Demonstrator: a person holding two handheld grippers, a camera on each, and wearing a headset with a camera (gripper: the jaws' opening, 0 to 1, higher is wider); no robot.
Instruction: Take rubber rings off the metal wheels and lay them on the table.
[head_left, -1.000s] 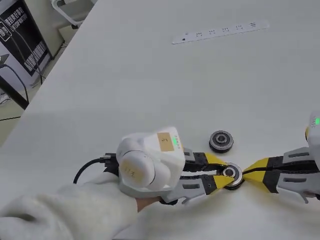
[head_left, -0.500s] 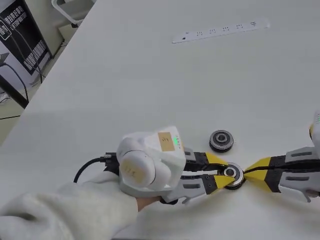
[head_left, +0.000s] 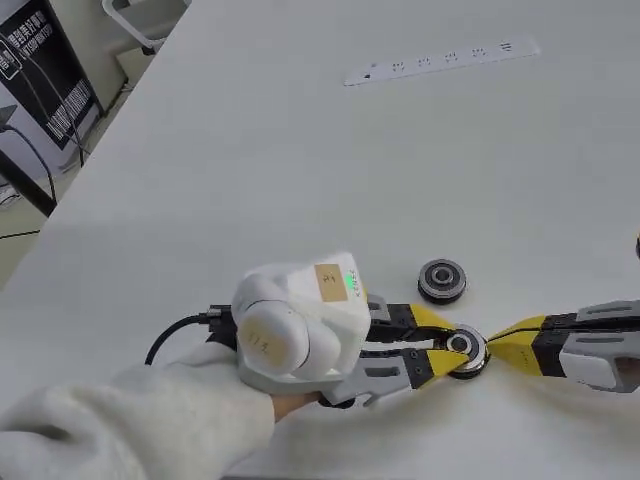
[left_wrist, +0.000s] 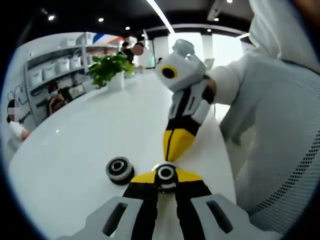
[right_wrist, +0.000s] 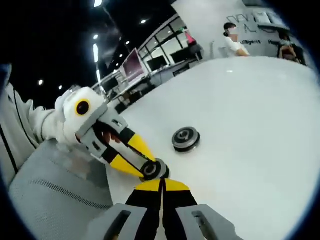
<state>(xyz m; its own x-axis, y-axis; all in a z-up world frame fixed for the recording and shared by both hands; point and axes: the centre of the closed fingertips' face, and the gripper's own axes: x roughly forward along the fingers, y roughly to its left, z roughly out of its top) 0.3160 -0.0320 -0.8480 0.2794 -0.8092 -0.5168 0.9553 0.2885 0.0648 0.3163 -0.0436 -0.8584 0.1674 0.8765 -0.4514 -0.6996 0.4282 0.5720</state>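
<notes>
- Saw sleeve (head_left: 120, 420) at the near edge, just behind left gripper (head_left: 448, 348).
- Found left gripper's jaws closed down to the wheel's width, clamping wheel (head_left: 463, 346) from both sides. Kept it low on table (head_left: 300, 180), near the front edge and right of centre.
- Found right gripper (head_left: 495, 339) facing it from the other side, jaws pressed fully together, tips touching the wheel's right rim. Could not confirm any rubber pinched between them.
- Noted the change over the last second: right gripper's body dropped flatter, with its top housing gone past the head view's edge. Tips kept at the rim, no shift in wheel or left gripper.
- Read that as a pull barely begun. Judged rubber ring (head_left: 468, 370) still seated on the clamped wheel, with nothing loose laid down yet.
- Saw second wheel (head_left: 442, 281) just beyond, apart from both grippers, lying flat, dark ring on, untouched.
- Saw power strip (head_left: 440, 62) far across the table, well clear of the work.
- Judged the task early: both rings still to come off.
</notes>
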